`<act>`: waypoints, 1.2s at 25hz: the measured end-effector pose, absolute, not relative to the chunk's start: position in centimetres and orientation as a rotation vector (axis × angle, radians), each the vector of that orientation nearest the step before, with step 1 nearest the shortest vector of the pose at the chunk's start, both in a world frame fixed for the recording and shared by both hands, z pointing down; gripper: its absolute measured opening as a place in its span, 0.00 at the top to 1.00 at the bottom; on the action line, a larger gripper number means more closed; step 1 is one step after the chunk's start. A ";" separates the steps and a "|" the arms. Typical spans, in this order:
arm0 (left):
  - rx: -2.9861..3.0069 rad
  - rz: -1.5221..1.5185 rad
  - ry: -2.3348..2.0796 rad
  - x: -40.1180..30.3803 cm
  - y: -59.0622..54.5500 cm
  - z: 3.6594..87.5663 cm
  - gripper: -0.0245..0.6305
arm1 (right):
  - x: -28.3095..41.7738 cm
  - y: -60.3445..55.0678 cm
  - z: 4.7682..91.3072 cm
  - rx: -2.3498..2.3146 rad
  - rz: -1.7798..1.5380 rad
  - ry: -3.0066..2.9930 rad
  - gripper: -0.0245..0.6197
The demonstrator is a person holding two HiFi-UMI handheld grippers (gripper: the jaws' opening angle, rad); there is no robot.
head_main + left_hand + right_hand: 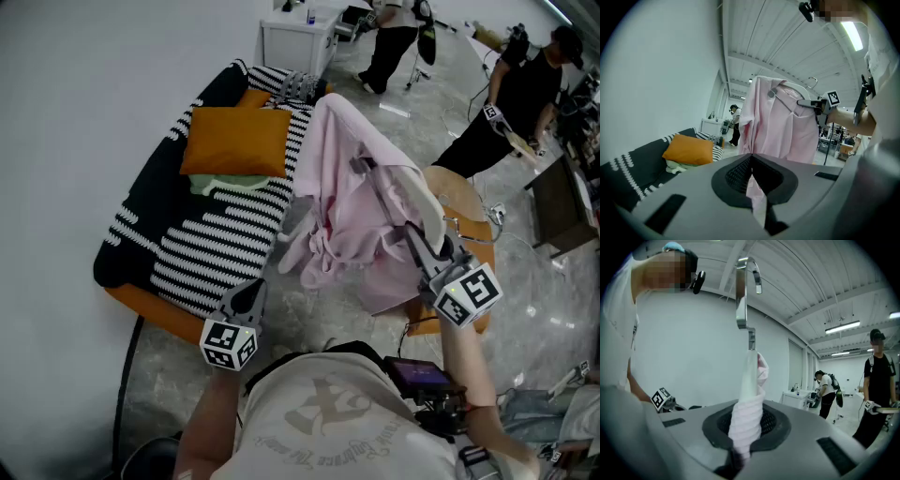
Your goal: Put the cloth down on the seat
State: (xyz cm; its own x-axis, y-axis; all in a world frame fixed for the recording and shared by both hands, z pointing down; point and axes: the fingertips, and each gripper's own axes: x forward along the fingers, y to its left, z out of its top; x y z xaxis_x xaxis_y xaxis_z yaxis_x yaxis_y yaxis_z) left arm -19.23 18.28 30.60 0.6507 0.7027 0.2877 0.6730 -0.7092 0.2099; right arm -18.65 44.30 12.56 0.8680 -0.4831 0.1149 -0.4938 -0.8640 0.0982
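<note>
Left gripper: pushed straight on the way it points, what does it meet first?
The pink cloth. The left gripper is shut on a strip of it, and the hanging bulk fills the line straight ahead. How far off that bulk hangs is unclear.

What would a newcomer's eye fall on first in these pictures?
First the pink cloth, which hangs on a hanger in the air at the middle of the head view. Then the orange cushion, which lies to its left on the black-and-white striped seat.
</note>
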 end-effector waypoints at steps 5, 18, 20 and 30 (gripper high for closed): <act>2.769 0.548 1.184 -18.2 22.2 32.0 0.94 | -18.1 46.1 15.7 2.786 0.183 -0.760 0.92; 2.807 0.625 1.210 -22.9 29.2 31.0 0.94 | -22.5 55.5 16.3 2.912 0.147 -0.746 0.92; 2.812 0.637 1.212 -23.0 29.3 31.2 0.94 | -22.4 55.9 16.6 2.922 0.137 -0.746 0.92; 2.834 0.679 1.141 -22.5 30.9 33.3 0.94 | -19.5 55.0 19.4 2.823 0.128 -0.866 0.92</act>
